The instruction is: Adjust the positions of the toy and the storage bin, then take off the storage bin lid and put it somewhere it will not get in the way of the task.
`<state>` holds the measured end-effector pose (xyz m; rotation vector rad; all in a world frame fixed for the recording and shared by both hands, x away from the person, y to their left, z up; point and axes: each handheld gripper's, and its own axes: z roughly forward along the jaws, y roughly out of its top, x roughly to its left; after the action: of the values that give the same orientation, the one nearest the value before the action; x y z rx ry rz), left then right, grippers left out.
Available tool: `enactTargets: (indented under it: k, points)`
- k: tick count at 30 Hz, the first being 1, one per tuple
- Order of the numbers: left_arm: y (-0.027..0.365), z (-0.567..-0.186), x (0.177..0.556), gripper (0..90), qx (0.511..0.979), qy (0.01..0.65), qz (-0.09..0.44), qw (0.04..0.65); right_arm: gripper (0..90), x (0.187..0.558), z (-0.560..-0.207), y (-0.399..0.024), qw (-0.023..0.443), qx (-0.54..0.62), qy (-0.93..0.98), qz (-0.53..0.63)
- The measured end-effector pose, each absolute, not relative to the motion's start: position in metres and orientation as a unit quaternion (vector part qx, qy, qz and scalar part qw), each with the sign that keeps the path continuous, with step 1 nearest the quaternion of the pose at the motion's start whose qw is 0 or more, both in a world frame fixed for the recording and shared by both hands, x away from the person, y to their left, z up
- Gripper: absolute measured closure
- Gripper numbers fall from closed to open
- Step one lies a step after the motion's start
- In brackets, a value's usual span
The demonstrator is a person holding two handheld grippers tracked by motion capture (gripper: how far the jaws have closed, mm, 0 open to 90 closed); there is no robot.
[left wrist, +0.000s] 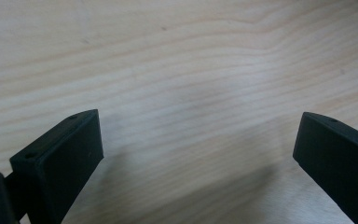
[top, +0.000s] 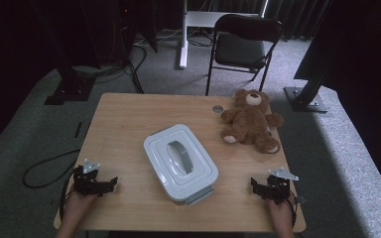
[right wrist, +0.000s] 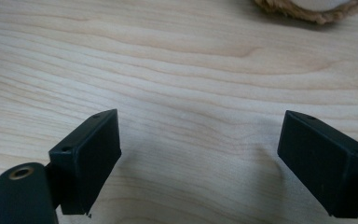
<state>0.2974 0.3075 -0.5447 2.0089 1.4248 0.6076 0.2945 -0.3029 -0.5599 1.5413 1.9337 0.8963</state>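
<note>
Both tongs, left tongs (top: 110,184) and right tongs (top: 256,185), sat wide apart, holding nothing; between them the box (top: 180,162) stayed shut, teddy (top: 250,120) untouched beyond.

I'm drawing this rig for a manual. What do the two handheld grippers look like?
Both are black. The left gripper and right gripper each carry a grey three-cornered plate on top and trail a dark cable. Up close, each has two blocky, flat-faced black jaws with small holes in their top faces, and a brass-coloured ring at the lower left.
</note>
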Motion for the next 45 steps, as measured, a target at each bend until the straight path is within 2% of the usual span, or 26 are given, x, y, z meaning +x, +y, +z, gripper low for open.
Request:
enactTargets:
  k: [8,16,20,34,45]
  points:
    - [0.316,-0.536,0.294,2.2,0.745,0.543,0.195,0.334,12.0,0.297,-0.561,-0.302,0.25,0.577,0.711,0.315]
    - [0.312,-0.526,0.293,2.3,0.753,0.55,0.169,0.32,11.9,0.298,-0.561,-0.302,0.25,0.577,0.711,0.315]
    - [0.303,-0.523,0.29,2.2,0.775,0.532,0.178,0.291,11.9,0.298,-0.561,-0.302,0.25,0.576,0.712,0.315]
    - [0.272,-0.481,0.28,2.2,0.796,0.474,0.171,0.336,11.9,0.298,-0.561,-0.301,0.249,0.575,0.712,0.316]
    - [0.241,-0.447,0.281,2.3,0.801,0.44,0.185,0.362,11.9,0.298,-0.561,-0.301,0.249,0.576,0.712,0.316]
